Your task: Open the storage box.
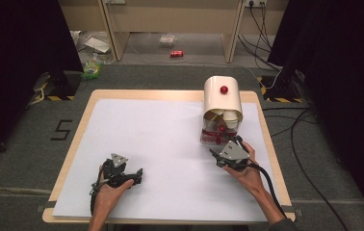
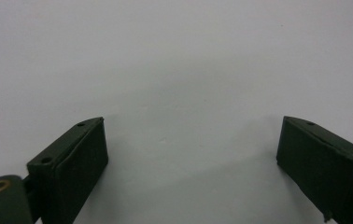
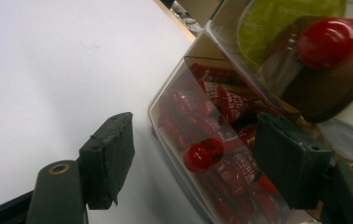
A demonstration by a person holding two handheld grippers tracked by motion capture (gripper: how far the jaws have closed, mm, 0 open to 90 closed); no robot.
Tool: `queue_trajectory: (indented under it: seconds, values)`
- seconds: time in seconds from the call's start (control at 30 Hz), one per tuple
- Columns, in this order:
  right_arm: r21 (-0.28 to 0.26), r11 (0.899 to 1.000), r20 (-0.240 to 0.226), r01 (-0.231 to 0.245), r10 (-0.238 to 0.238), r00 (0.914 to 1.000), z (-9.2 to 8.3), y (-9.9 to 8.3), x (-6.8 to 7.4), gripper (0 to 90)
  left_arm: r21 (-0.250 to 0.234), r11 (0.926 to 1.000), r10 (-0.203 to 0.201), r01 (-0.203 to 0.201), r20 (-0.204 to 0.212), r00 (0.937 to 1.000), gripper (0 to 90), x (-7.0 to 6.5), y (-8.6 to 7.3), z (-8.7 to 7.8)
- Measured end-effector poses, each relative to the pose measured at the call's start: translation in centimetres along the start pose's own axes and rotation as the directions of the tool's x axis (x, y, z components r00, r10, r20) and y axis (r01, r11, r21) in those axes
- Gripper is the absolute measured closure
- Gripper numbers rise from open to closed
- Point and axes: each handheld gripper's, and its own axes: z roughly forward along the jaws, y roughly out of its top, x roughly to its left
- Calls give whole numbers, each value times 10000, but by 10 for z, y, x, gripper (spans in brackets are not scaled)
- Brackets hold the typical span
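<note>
Right gripper view cuts off the clear box (image 3: 221,140) of red packets at its edges, its red knob (image 3: 201,155) sitting between the wide-open, empty right claw (image 3: 195,154), while the left claw (image 2: 191,154) gapes empty over the bare white desk (image 2: 165,56).

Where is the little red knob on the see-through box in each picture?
High view: red knob on the clear box, right of centre, just above the right gripper.
Right gripper view: red knob low centre, between the jaws.
Left gripper view: bare white table.
Shared landmark: white tabletop.
</note>
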Motion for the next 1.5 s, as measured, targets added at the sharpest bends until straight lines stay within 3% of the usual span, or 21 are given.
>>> queue_trajectory:
  seconds: [0.37,0.53,0.67,0.9,1.17,1.5]
  values:
    - [187,9974,27,694,-695,9976,7,-1,2,286,-2,10000,4,-4,-4,10000,80,0,0,0]
    - [178,9983,-136,555,-552,9984,7,0,0,295,-4,10000,0,0,0,10000,80,0,0,0]
    - [89,9999,-509,61,-56,9987,2,1,-4,327,-9,10000,-8,8,12,10000,81,0,0,0]
    - [159,9998,-826,80,-66,9966,-7,3,-1,335,-27,10000,-49,49,51,10000,81,0,0,0]
    - [177,9994,-1278,-294,315,9913,-18,4,0,363,-31,10000,-56,56,53,10000,80,0,0,0]
    - [126,9990,-1653,-424,439,9853,-25,4,-1,384,-40,10000,-63,63,57,10000,80,0,0,0]
